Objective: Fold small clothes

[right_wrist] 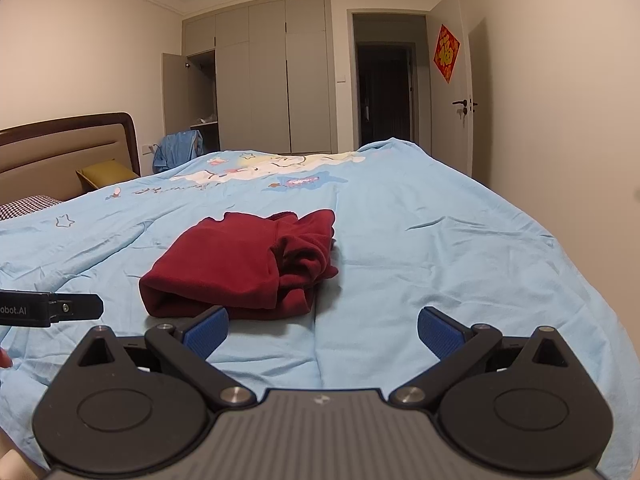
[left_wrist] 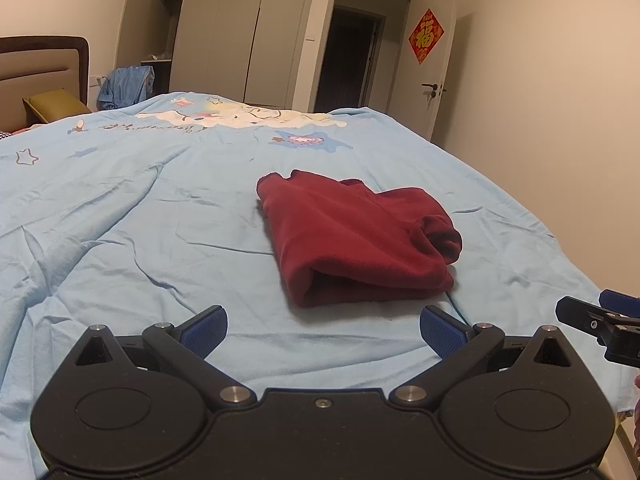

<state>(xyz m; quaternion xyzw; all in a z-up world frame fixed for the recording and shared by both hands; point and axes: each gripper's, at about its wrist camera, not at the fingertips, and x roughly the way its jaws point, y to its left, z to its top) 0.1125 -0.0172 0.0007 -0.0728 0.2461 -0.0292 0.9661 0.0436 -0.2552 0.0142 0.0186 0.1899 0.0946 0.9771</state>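
Left gripper (left_wrist: 323, 330) first: jaws spread wide apart, blue pads (left_wrist: 206, 330) bare, nothing between them but pale blue bed cover (left_wrist: 120, 220). Right gripper (right_wrist: 323, 330), same story: jaws wide apart, holding nothing, hanging just above the cover.

Just ahead of both sits the dark red garment (left_wrist: 356, 236), folded into a thick, compact bundle on the bed. From the left wrist view it lies slightly right of centre, its rounded fold edge facing the camera, near the jaws but clear of them. From the right wrist view the same bundle (right_wrist: 244, 264) sits left of centre, and the left pad (right_wrist: 206, 332) overlaps its near edge in the picture; whether they touch, I cannot tell. The right-hand side of the bundle is looser, with bunched, rumpled layers.

Each gripper peeks into the other's view at the frame edge.

Further out: the cover is creased, with a cartoon print (left_wrist: 224, 116) toward the far side. Beyond that, a padded headboard (right_wrist: 60, 152) at left, grey wardrobes (right_wrist: 272, 76) with one door open, a dark doorway (right_wrist: 384, 88), and a red diamond decoration (right_wrist: 447, 53) on the open door.
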